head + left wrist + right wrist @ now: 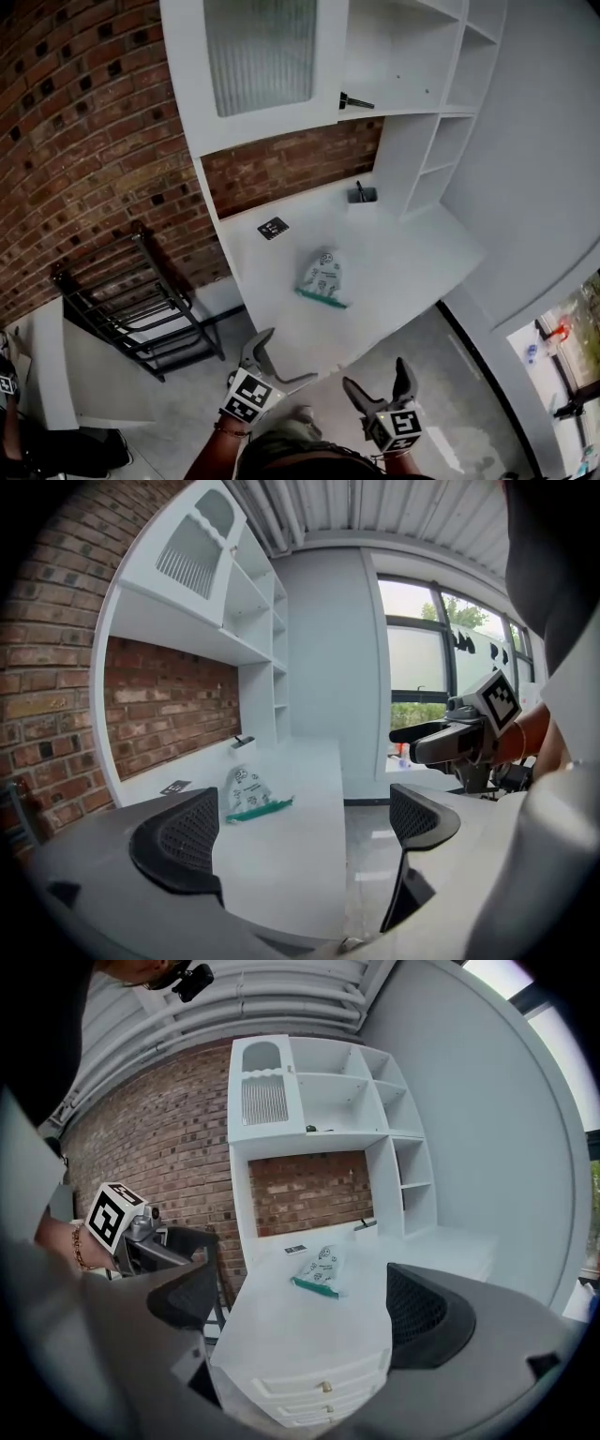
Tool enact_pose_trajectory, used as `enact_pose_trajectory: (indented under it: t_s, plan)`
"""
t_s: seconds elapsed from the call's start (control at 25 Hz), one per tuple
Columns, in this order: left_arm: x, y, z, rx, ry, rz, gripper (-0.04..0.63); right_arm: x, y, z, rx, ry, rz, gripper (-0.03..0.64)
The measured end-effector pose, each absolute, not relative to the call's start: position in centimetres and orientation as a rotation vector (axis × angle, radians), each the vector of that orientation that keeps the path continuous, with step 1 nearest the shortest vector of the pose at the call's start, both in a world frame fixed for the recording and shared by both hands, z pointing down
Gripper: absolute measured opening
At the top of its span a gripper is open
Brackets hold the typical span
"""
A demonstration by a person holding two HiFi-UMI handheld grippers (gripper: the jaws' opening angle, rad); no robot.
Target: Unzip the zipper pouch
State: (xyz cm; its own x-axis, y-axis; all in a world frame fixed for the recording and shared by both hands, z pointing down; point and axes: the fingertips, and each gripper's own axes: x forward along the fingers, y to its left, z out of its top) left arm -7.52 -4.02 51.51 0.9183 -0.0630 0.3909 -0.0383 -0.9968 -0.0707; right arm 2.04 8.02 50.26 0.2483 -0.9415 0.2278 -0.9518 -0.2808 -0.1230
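Both the left gripper (292, 354) and right gripper (375, 371) gape, zipper pouch (323, 274) untouched.

A white zipper pouch with green edge (322, 277) lies on the white tabletop (412, 262); at its six o'clock the left claw (287, 356) and right claw (375, 373) hover, jaws apart.

My left gripper (289, 356) and my right gripper (375, 375) look the same. Each one has two curved grey jaws. On the inner side of every jaw sits a black pad (183, 836) with a fine grid pattern. The body behind the jaws is matte grey. At the back of each gripper there is a white cube (248, 396) with black square markers on its faces. On my left wrist I wear a thin bracelet (77, 1247) of small beads.
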Motion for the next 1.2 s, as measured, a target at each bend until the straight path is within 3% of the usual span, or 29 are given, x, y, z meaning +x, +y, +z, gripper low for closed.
enact_pose_trajectory:
  t_s: [0.64, 1.2]
  plan:
    - [-11.4, -12.2, 55.0, -3.046, 0.238, -0.752, 0.568, 5.5, 0.3, 51.7, 2.324, -1.933, 0.425, 0.561]
    - [-3.8, -18.0, 60.5, -2.955, -0.067, -0.938, 0.566, 12.0, -4.8, 51.4, 2.250, -2.002, 0.418, 0.561]
